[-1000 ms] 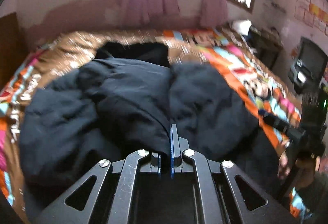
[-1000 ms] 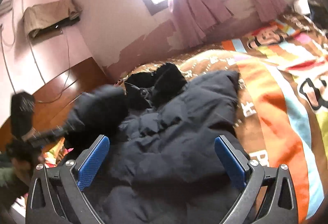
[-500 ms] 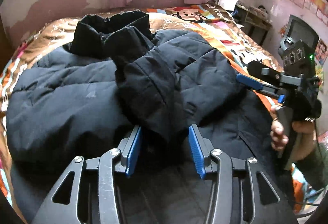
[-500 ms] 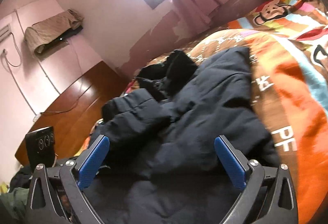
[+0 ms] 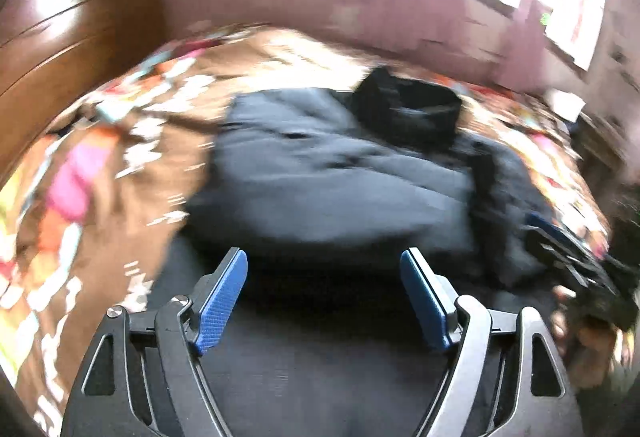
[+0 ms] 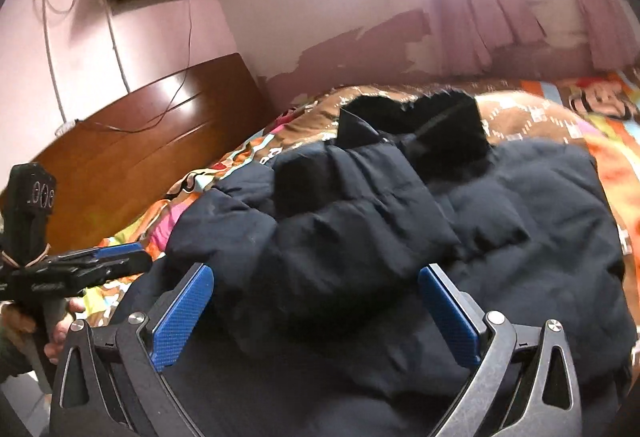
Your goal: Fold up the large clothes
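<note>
Bright patterned bedspread (image 6: pixel 608 173) shows along both sides of the bed, with the wooden headboard (image 6: pixel 152 141) at my left. The dark puffy jacket (image 6: pixel 400 229) lies spread across the bed's middle. My left gripper (image 5: pixel 324 277) and right gripper (image 6: pixel 316 295) both gape wide above it, holding nothing.

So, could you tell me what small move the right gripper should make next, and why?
Probably ease the open right gripper down onto the folded sleeve just ahead and close. Nothing is held, the left gripper is open too, and the dark puffer jacket lies only partly folded.
</note>
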Demonstrator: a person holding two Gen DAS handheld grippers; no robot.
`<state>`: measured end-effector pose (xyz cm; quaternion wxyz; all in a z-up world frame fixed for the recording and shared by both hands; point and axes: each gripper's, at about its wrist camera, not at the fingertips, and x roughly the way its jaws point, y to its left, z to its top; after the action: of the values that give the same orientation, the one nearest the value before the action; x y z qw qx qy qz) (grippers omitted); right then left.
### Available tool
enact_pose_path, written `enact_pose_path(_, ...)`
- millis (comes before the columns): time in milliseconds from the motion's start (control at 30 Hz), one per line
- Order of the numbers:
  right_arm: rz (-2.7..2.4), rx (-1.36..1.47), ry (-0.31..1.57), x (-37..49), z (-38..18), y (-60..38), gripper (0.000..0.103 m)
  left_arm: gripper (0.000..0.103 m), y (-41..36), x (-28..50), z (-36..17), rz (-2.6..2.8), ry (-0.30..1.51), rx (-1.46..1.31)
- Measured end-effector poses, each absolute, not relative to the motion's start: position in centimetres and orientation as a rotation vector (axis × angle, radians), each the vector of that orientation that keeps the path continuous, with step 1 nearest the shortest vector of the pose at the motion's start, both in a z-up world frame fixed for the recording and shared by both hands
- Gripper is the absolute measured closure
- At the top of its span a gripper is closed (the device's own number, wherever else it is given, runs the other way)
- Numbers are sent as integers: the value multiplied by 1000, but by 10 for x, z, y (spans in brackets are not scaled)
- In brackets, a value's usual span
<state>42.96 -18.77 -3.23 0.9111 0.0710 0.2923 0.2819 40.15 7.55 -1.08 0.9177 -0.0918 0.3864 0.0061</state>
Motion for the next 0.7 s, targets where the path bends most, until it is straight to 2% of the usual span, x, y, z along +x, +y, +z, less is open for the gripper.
enact_pose_path(33, 558, 147, 601, 431, -32, -186, 21, 29, 84, 402, -12, 35, 801, -213)
enact_pose_path(67, 545, 154, 609, 434, -34, -186, 46, 29, 93, 402, -12, 59, 808, -248)
enact_pose_path(133, 522, 179, 633, 436, -41, -194, 68, 29, 105, 400, -12, 79, 809, -298)
enact_pose_path(167, 525, 210, 633, 434, -45, -203, 83, 29, 107, 399, -12, 83, 803, -303)
enact_pose_path(267, 477, 238, 581, 416, -47, -230, 92, 29, 105, 401, -9, 88, 785, -262)
enact_pose_path(367, 419, 280, 553, 397, -47, -257, 92, 29, 92, 406, -10, 71, 783, -222)
enact_pose_path(500, 325, 390, 604, 365, -66, -291, 89, 29, 77, 416, -17, 34, 791, -179)
enact_pose_path(533, 307, 416, 610, 356, -69, -299, 83, 29, 75, 418, -18, 28, 788, -167)
enact_pose_path(567, 301, 435, 616, 352, -71, -305, 65, 29, 71, 420, -19, 19, 784, -157)
enact_pose_path(633, 259, 435, 589, 340, -67, -317, 42, 29, 65, 423, -21, 3, 775, -141)
enact_pose_path(700, 241, 342, 534, 336, -52, -316, 42, 29, 59, 430, -22, -13, 770, -130)
